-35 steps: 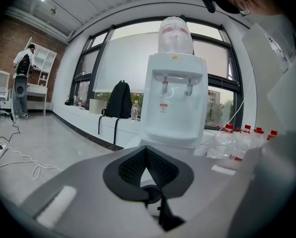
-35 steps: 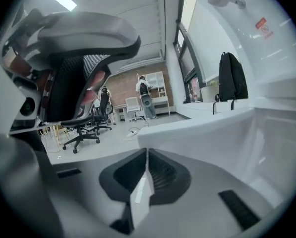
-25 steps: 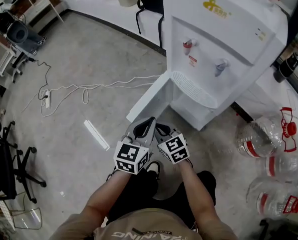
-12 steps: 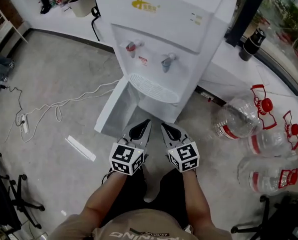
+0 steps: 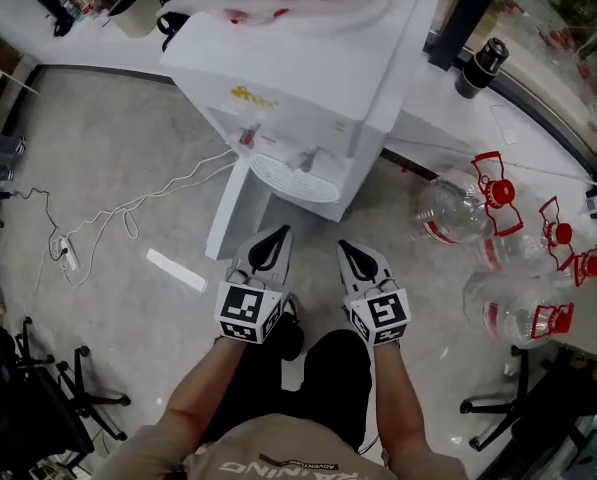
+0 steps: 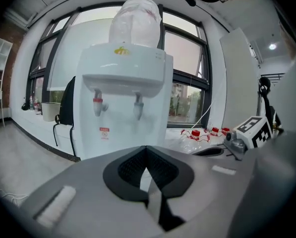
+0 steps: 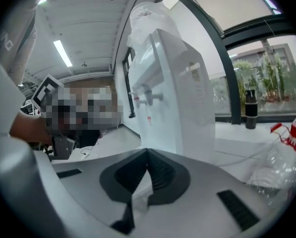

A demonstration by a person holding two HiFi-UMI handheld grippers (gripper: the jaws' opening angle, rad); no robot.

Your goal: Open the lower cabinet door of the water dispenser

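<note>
The white water dispenser point(image 5: 308, 78) stands ahead with a clear bottle on top, and its two taps point(image 5: 246, 138) face me. Its lower cabinet door point(image 5: 230, 213) hangs open, swung out to the left of the body. My left gripper point(image 5: 271, 236) is shut and empty, in the air just short of the door's lower edge. To its right, my right gripper point(image 5: 350, 248) is also shut and empty, a hand's width away. The left gripper view looks straight at the dispenser front point(image 6: 123, 83); the right gripper view sees its side point(image 7: 172, 83). Neither gripper touches the dispenser.
Several empty water bottles with red caps point(image 5: 458, 208) lie on the floor at the right. A white cable and power strip point(image 5: 68, 258) trail at the left, near a white strip point(image 5: 175, 270). Chair bases point(image 5: 78, 398) stand at both lower corners. A black flask point(image 5: 478, 68) sits on the sill.
Both grippers have risen and drawn back from the dispenser and spread a little apart. The door remains open. The head view has tilted, so the dispenser's top now shows.
</note>
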